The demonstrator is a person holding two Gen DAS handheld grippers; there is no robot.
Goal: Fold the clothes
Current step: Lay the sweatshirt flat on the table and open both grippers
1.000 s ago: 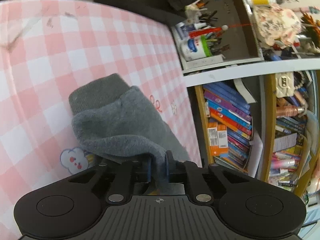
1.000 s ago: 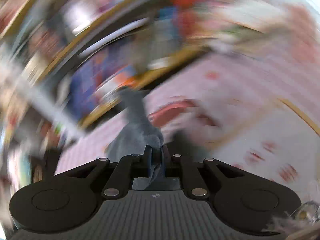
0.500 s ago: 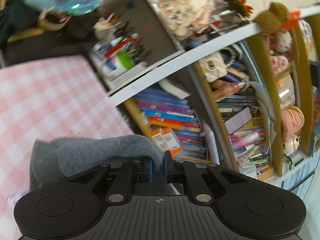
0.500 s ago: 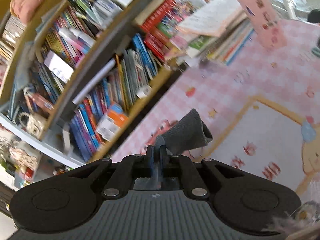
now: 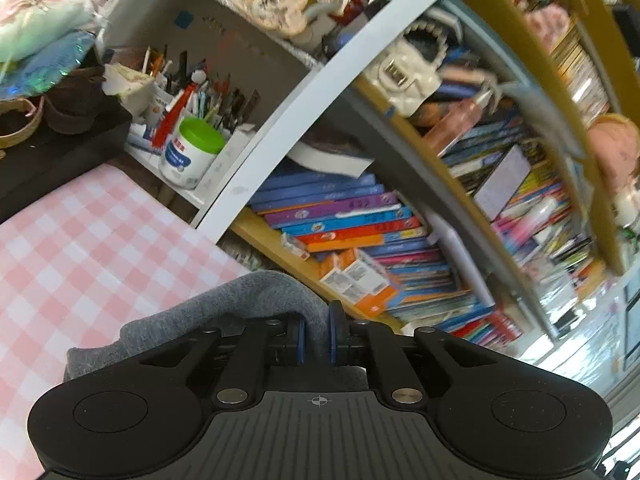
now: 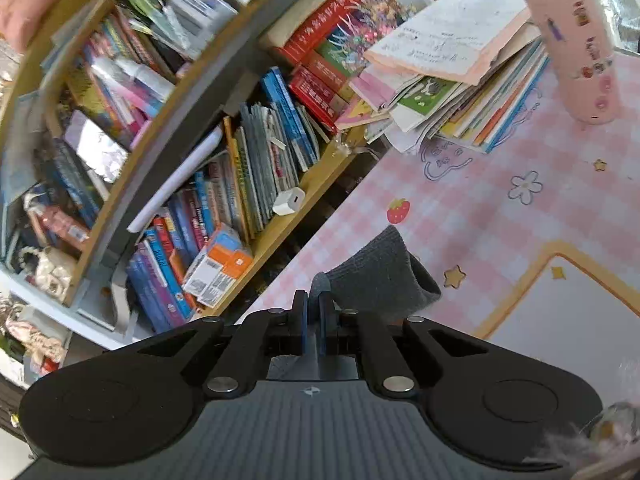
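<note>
Left tool [image 5: 316, 336] clenched on a grey sock [image 5: 224, 312], low centre of the left view; cloth drapes left over the pink checked worktop [image 5: 80, 248]. Right tool [image 6: 314, 320] clamped on a grey sock end too, cuff sticking up mid-frame; likely the same sock, can't confirm. Looks mid-fold: sock lifted, not laid flat, nothing finished in sight. Room: crammed bookshelf [image 6: 224, 184] behind, book stack [image 6: 460, 80] and pink cylinder [image 6: 572, 48] upper right.

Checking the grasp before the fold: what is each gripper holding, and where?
Left gripper pinches the grey knitted sock at a bunched edge; right gripper pinches a grey sock at its near end.
</note>
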